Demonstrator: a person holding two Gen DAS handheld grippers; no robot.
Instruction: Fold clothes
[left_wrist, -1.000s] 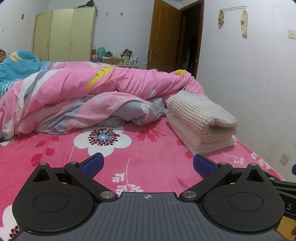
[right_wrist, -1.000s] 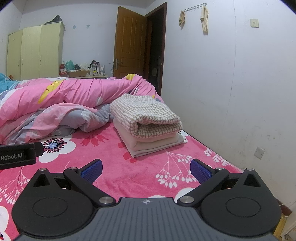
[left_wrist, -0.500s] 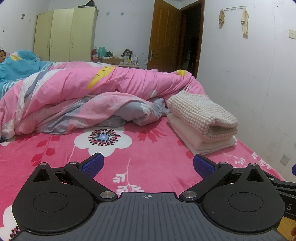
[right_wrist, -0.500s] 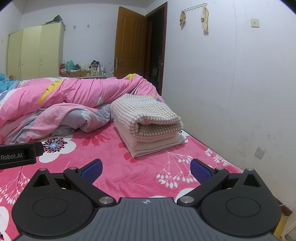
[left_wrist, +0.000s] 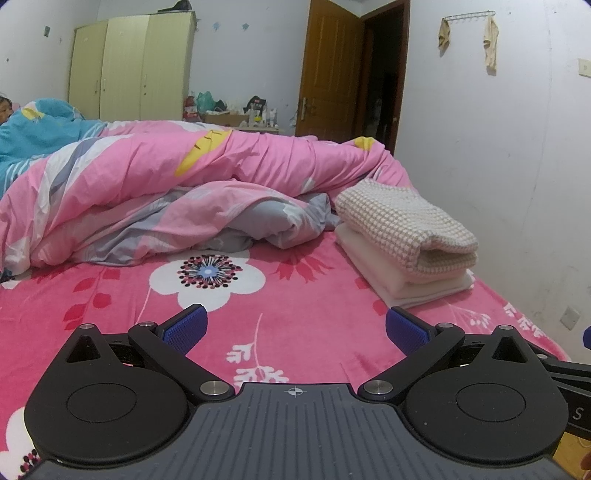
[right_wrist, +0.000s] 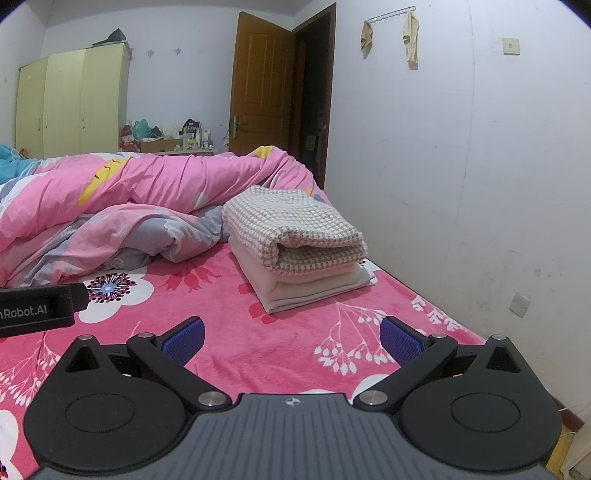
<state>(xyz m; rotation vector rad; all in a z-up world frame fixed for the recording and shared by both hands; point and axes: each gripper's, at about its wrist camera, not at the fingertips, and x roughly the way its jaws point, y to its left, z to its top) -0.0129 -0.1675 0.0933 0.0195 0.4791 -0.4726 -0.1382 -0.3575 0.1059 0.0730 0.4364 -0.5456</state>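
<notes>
A folded checked beige-and-white garment (left_wrist: 402, 225) (right_wrist: 291, 229) lies on top of a folded cream garment (left_wrist: 399, 284) (right_wrist: 306, 284), stacked at the right side of the pink flowered bed (left_wrist: 295, 317) (right_wrist: 258, 325). My left gripper (left_wrist: 294, 326) hovers low over the sheet, open and holding nothing, with the stack ahead to its right. My right gripper (right_wrist: 291, 334) is open too and holds nothing, the stack just ahead of it. The left gripper's body (right_wrist: 37, 306) shows at the left edge of the right wrist view.
A crumpled pink and grey duvet (left_wrist: 177, 199) (right_wrist: 122, 221) fills the far half of the bed. A person lies under a blue cover (left_wrist: 33, 133) at far left. The white wall (right_wrist: 461, 184) borders the bed's right edge. A wardrobe (left_wrist: 133, 66) and an open door (left_wrist: 332, 66) stand behind.
</notes>
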